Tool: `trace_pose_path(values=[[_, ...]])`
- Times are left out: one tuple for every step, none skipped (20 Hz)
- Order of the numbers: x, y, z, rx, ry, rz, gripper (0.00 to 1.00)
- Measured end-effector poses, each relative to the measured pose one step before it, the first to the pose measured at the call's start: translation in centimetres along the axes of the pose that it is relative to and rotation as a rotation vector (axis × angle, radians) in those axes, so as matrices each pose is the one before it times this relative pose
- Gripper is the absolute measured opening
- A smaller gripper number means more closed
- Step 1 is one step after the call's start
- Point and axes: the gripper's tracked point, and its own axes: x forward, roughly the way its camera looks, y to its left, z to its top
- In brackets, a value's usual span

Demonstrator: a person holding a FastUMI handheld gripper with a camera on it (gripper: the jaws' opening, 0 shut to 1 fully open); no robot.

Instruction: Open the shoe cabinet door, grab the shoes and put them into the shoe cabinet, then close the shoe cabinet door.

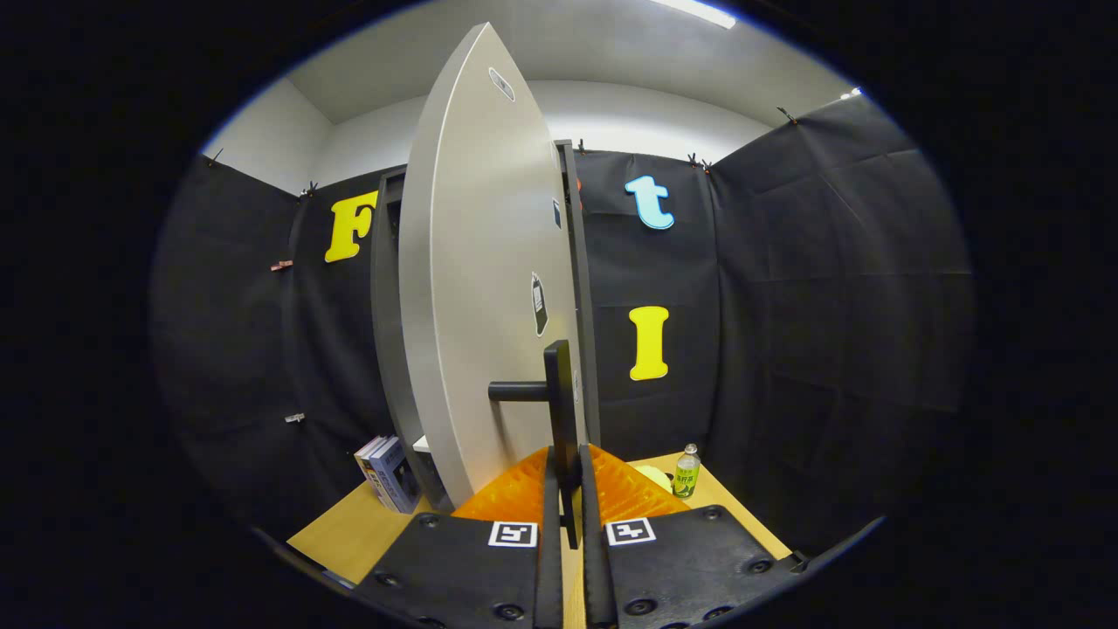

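The fingers [563,489] are closed on the dark door handle [559,411] of the shoe cabinet door [476,288], which stands part open just ahead. Door step in hand; next, swing it along its arc. A bottle [686,472] stands on the counter [349,528].

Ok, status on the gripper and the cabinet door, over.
Gripper shut on door handle. Cabinet door partly open, edge-on ahead. Books left of the cabinet, bottle right; neither touching the door.
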Motion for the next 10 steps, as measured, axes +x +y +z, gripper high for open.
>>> trace_pose_path(values=[[-0.005,-0.367,0.066,0.01193,0.00821,0.01655,0.14],[0.02,-0.483,0.066,0.01383,0.01168,0.0159,0.14],[-0.015,-0.378,0.049,0.00796,0.00654,0.00561,0.14],[0.072,-0.469,0.116,0.00186,0.00274,0.00254,0.14],[-0.056,-0.588,0.18,-0.00026,-0.00397,-0.00517,0.14],[-0.153,-0.788,0.082,-0.00433,-0.0035,-0.00695,0.14],[-0.177,-0.668,0.174,-0.00471,-0.00413,-0.01022,0.14],[-0.023,-0.702,0.098,-0.00594,-0.00449,-0.0128,0.14],[-0.029,-0.641,0.066,-0.0029,0.00006,-0.00763,0.14],[-0.025,-0.366,-0.106,-0.00015,0.00419,0.00301,0.14]])
